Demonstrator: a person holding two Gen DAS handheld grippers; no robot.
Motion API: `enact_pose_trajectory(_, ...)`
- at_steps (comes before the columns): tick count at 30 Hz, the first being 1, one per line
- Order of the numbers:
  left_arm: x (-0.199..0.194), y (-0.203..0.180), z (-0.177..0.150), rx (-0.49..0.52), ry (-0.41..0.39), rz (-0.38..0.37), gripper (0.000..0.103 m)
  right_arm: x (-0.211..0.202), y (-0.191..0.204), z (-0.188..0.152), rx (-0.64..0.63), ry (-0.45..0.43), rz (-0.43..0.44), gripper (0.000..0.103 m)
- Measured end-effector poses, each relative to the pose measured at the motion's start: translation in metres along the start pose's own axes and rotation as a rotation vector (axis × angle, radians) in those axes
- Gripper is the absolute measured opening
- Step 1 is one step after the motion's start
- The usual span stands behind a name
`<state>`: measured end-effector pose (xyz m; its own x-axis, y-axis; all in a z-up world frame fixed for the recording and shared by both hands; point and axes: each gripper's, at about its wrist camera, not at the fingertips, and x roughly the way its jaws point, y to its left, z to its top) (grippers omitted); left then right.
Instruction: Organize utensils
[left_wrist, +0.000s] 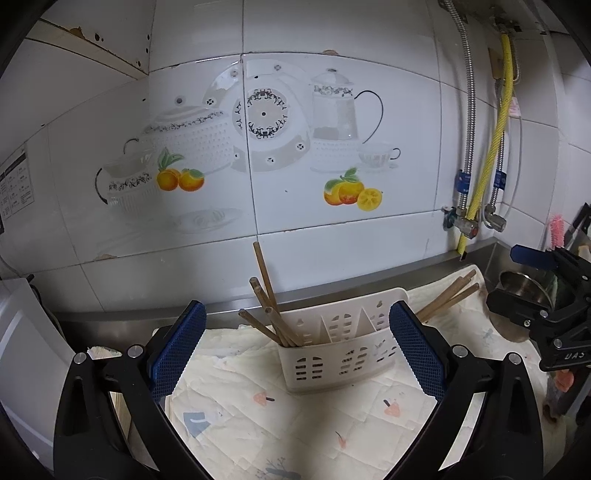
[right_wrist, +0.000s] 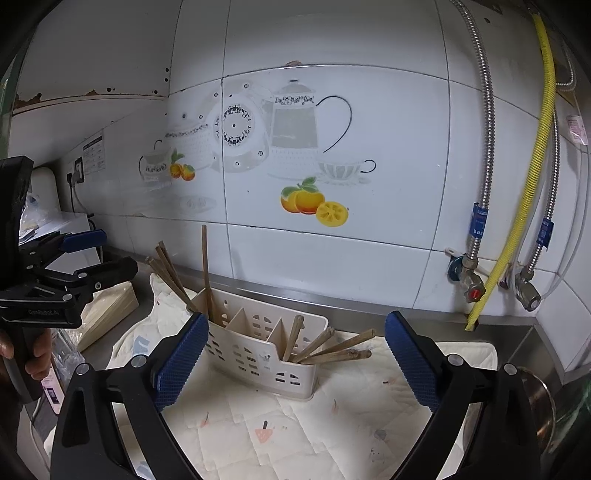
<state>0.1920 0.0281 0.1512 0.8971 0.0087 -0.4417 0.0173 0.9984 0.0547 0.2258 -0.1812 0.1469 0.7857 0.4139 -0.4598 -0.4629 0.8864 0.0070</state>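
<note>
A white plastic utensil caddy (left_wrist: 334, 354) (right_wrist: 258, 350) with three compartments stands on a patterned cloth. Several wooden chopsticks (left_wrist: 266, 310) (right_wrist: 177, 280) stand in its left compartment. Several more chopsticks (left_wrist: 448, 295) (right_wrist: 325, 349) lean out of its right compartment. The middle compartment looks empty. My left gripper (left_wrist: 295, 354) is open and empty, in front of the caddy. My right gripper (right_wrist: 295, 362) is open and empty, also in front of it. Each gripper shows at the edge of the other's view.
The cloth (left_wrist: 288, 417) (right_wrist: 295, 424) covers a steel counter against a tiled wall. Pipes and valves (right_wrist: 476, 280) run down the wall at right. A steel pot (left_wrist: 517, 291) sits at right, a white appliance (left_wrist: 18, 332) at left.
</note>
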Motion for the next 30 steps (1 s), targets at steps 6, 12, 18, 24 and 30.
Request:
enact_pose_trajectory(6, -0.006, -0.003, -0.005, 0.005, -0.008, -0.002, 0.098, -0.004, 0.002, -0.004, 0.006, -0.002, 0.003, 0.093)
enact_pose_trajectory(12, -0.01, -0.007, -0.012, 0.016, -0.01, 0.007, 0.098, -0.007, 0.003, -0.008, 0.01, 0.0, 0.006, 0.093)
enact_pose_trajectory(18, -0.012, -0.009, -0.02, 0.009, -0.002, 0.021, 0.098, -0.009, 0.004, -0.012, 0.013, 0.002, 0.007, 0.093)
enact_pose_trajectory(24, -0.014, -0.011, -0.028, 0.033, -0.011, 0.049, 0.098, -0.013, 0.003, -0.018, 0.022, 0.006, 0.007, 0.094)
enact_pose_trajectory(30, -0.016, -0.009, -0.036, 0.021, -0.02, 0.032, 0.098, -0.015, 0.002, -0.023, 0.027, 0.013, 0.011, 0.094)
